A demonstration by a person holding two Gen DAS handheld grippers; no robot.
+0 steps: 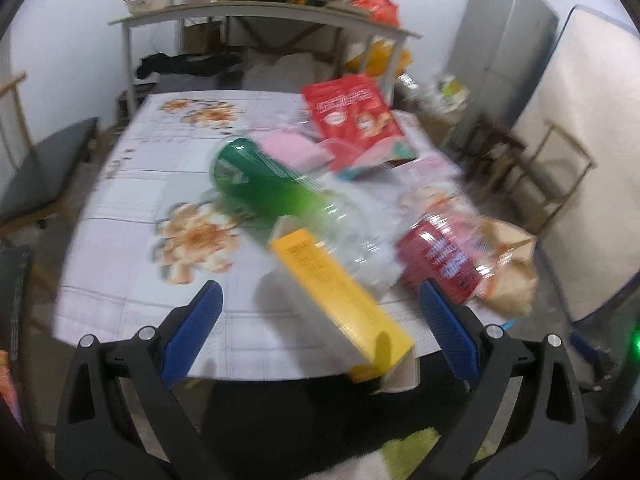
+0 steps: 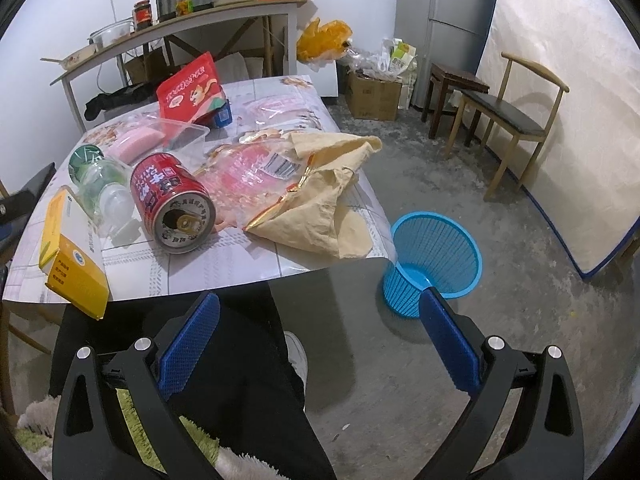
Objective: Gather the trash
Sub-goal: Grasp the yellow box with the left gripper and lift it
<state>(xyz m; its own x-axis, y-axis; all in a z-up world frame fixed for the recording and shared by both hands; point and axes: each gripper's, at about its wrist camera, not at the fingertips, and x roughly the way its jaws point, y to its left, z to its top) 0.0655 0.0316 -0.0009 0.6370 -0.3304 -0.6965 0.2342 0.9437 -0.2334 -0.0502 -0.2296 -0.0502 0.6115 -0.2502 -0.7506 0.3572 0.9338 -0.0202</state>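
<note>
Bench (image 2: 240, 276): trash everywhere.
Left tool (image 1: 320, 332): spread wide, holding nothing.
Right tool (image 2: 320, 344): same.
Tip: grab yellow box (image 1: 340, 300) at 12 o'clock; drop into blue basket (image 2: 436, 256).

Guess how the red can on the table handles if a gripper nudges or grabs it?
The red can lies on its side on the table, so a sideways nudge would probably roll it. Its end looks opened, so it is likely empty and light. The smooth round wall may slip between the blue fingers; squeezing hard could dent it.
</note>
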